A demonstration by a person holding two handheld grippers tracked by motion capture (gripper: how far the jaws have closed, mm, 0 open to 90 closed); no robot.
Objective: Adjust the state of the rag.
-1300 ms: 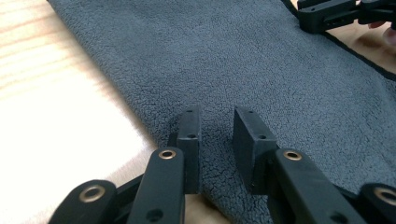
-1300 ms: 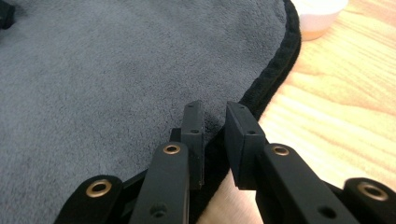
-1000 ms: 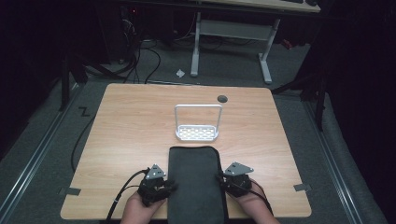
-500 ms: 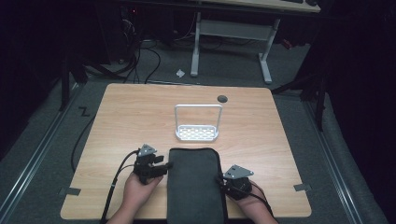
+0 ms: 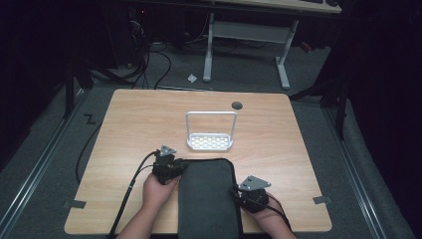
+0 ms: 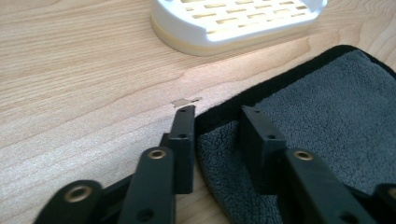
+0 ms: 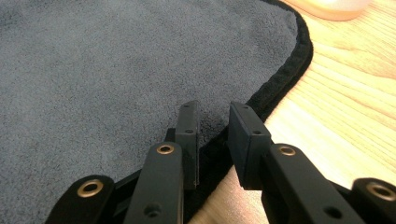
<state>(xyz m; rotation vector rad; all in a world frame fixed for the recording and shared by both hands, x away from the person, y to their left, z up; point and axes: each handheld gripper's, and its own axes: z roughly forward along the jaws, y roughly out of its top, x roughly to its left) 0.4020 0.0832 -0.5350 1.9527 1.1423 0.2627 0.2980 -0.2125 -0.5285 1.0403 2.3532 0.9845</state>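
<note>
Dark grey terry-cloth towel w/ black stitched edge (image 5: 208,199) lying flat on light wood-grain tabletop (image 5: 129,124), near edge, centred btwn both hands; far end just short of white slotted plastic rack w/ tall wire handle (image 5: 210,141), apart from it.

Left gripper (image 6: 212,122) at towel's far-left corner, held in left hand (image 5: 158,188). Fingers (image 6: 183,140) spread, straddling black hem: one over bare wood just beside edge, other over grey pile. Nothing pinched btwn them. Small pale mark on wood just beyond finger tip. White rack's base visible ahead in left gripper view.

Right gripper (image 7: 212,122) at towel's right edge, nearer person, in right hand (image 5: 266,219). Fingers (image 7: 247,140) parted, narrow gap, black hem running under/between them; can't tell if touching cloth. Not closed on it.

Black cables trailing from both grippers toward tabletop's near edge. Dark round grommet hole (image 5: 237,105) near far edge of tabletop, well apart from towel.
</note>
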